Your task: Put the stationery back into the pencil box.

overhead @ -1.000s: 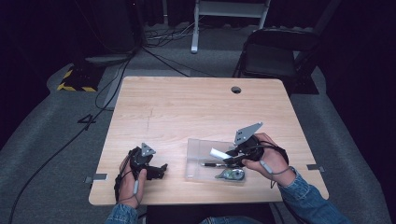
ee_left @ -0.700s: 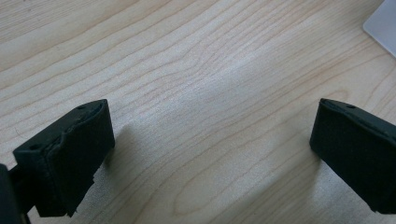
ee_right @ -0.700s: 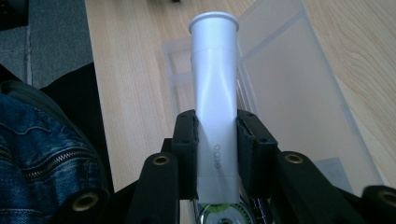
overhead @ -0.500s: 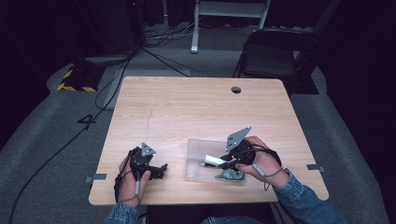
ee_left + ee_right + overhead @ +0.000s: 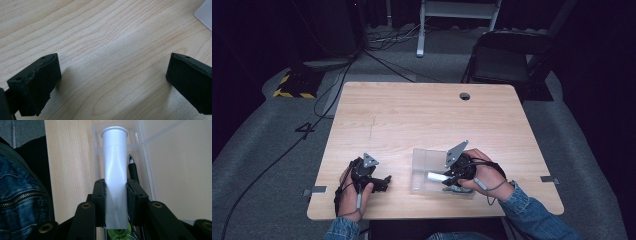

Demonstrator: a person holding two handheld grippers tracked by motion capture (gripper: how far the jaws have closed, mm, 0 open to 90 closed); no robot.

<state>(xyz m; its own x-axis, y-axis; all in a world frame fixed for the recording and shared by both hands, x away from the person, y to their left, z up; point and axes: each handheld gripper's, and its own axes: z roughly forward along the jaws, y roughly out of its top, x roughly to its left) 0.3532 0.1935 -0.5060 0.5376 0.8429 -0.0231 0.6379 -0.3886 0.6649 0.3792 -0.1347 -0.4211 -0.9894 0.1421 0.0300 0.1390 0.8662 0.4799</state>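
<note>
High view: right gripper clamped on a white glue stick over a clear plastic tray near the table's front edge.

Left gripper view: left gripper, jaws wide apart over bare wood.

Right gripper view: smooth white tube, flared cap, above a black pen.

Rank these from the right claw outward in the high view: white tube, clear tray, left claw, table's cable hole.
1. white tube: gripped in the right claw.
2. clear tray: under it.
3. cable hole and left claw: too close to call.
</note>
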